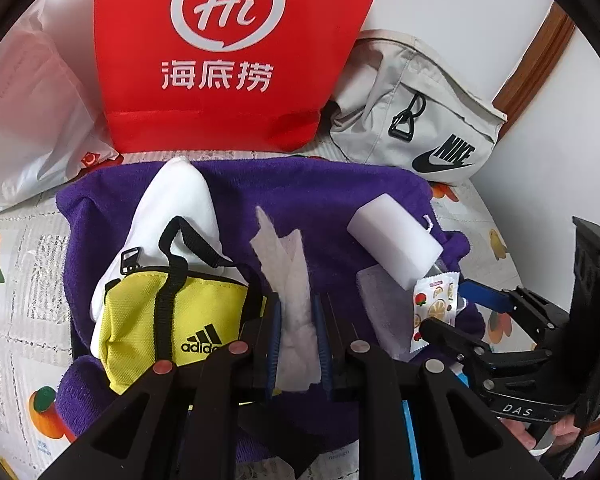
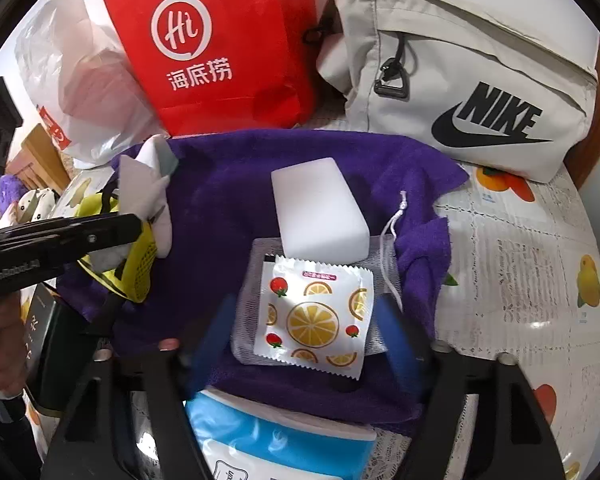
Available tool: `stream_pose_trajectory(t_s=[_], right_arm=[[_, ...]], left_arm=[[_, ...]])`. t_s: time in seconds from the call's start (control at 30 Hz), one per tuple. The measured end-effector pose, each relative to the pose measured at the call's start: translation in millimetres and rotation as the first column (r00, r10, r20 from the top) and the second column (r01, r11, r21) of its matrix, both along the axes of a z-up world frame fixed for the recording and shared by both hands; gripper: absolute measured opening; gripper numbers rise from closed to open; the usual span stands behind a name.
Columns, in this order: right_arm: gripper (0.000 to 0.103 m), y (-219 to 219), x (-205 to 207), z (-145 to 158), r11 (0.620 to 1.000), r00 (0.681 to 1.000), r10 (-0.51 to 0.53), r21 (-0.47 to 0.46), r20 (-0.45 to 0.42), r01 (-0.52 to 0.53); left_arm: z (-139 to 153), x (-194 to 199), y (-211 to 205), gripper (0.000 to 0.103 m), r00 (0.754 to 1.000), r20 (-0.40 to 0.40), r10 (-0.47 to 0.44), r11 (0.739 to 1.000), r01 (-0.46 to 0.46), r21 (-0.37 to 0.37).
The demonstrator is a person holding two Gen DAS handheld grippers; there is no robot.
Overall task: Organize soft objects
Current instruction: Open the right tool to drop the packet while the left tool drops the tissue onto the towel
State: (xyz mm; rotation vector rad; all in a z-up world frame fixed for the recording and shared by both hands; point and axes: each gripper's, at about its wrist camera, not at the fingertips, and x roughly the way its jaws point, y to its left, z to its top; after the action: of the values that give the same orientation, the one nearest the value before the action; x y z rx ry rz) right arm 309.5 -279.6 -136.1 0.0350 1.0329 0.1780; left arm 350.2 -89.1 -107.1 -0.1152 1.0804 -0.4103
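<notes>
My left gripper is shut on a crumpled white paper tissue, whose top stands up above the blue pads. Beside it on the purple towel lie a yellow Adidas pouch and a white cloth. A white sponge block rests farther back. My right gripper stands open. A fruit-print packet lies between its blurred blue fingers, clear of the pads, on a grey mesh drawstring pouch.
A red paper bag, a grey Nike bag and a translucent plastic bag stand along the back. A blue and white pack lies at the towel's near edge. The fruit-print tablecloth shows at the right.
</notes>
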Motion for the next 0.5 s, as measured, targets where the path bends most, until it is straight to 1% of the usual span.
stream_pose_trajectory(t_s=[0.13,0.33,0.43,0.47,0.5], right_arm=[[0.077,1.5,0.7,1.3,1.000,1.000,0.000,-0.001,0.000,0.000],[0.077,-4.3,-4.2,8.3,1.000,0.999,-0.020,0.016,0.025,0.020],[0.077,-8.7,-9.0,12.6,0.999,0.999,-0.035,0.031,0.034,0.034],[0.077,-9.4,-10.8,14.4,0.999,0.999,-0.035,0.035,0.039,0.034],[0.077,-10.1,-12.9,16.6,0.999,0.998,-0.038,0.038,0.046,0.037]], left_arm=[[-4.0,2.9,-0.2,0.017,1.000,-0.004,0.006,1.000,-0.006,0.002],[-7.7,6.7,-3.3,0.017,1.000,-0.005,-0.002,1.000,0.002,0.008],[-7.8,6.5,-3.7,0.020,1.000,-0.009,-0.004,1.000,0.004,0.012],[-7.0,6.2,-3.0,0.024,1.000,-0.009,0.000,1.000,0.000,0.006],[-5.9,5.9,-3.0,0.031,1.000,-0.008,0.000,1.000,0.000,-0.001]])
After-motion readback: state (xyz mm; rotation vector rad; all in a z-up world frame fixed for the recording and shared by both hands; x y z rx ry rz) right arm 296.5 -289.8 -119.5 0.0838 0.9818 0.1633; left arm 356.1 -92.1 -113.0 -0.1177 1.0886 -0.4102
